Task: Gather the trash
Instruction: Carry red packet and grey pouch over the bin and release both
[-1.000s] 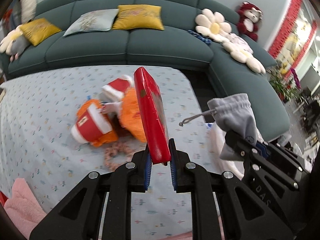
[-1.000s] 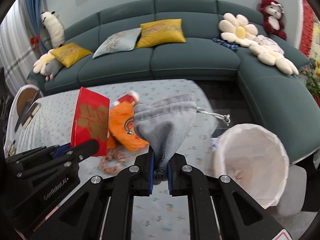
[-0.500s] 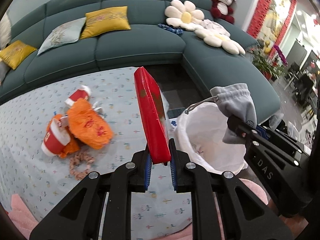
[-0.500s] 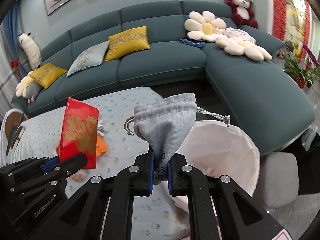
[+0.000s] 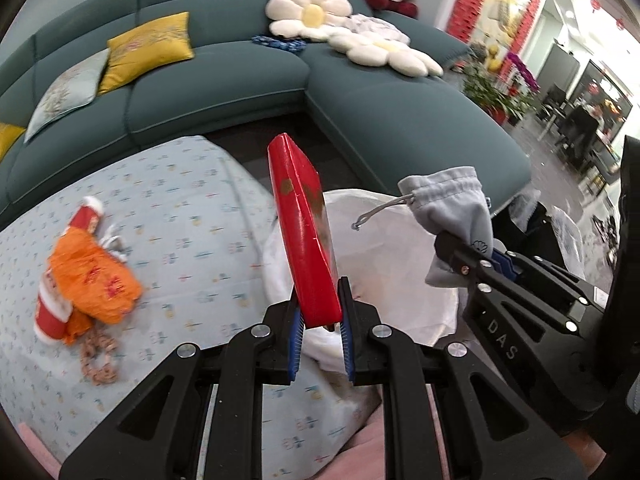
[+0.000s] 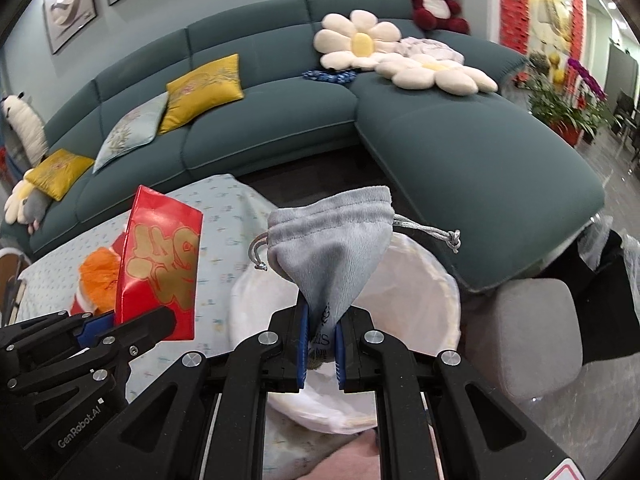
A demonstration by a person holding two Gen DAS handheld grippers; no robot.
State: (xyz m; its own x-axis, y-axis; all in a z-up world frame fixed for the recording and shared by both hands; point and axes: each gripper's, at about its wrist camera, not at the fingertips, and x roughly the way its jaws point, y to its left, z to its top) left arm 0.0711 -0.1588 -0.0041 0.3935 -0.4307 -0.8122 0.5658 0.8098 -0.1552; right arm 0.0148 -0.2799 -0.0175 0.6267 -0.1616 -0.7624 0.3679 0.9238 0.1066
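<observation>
My left gripper [image 5: 319,320] is shut on a flat red packet [image 5: 304,232] with gold lettering, held upright over the near left rim of the white trash bag [image 5: 400,264]. The packet also shows in the right wrist view [image 6: 160,272]. My right gripper [image 6: 320,344] is shut on a grey drawstring pouch [image 6: 332,248], held above the open white bag [image 6: 416,292]. The pouch also shows in the left wrist view [image 5: 452,208], to the right of the red packet.
Orange and red wrappers [image 5: 88,280] and a pinkish ring of scraps [image 5: 96,360] lie on the light patterned tablecloth [image 5: 192,208]. A teal corner sofa [image 6: 440,128] with cushions and plush toys stands behind. A grey stool [image 6: 532,336] is right of the bag.
Both grippers have swung right, away from the wrappers on the table, and now hold the red packet and the grey pouch over the white bag. Both stay shut.
</observation>
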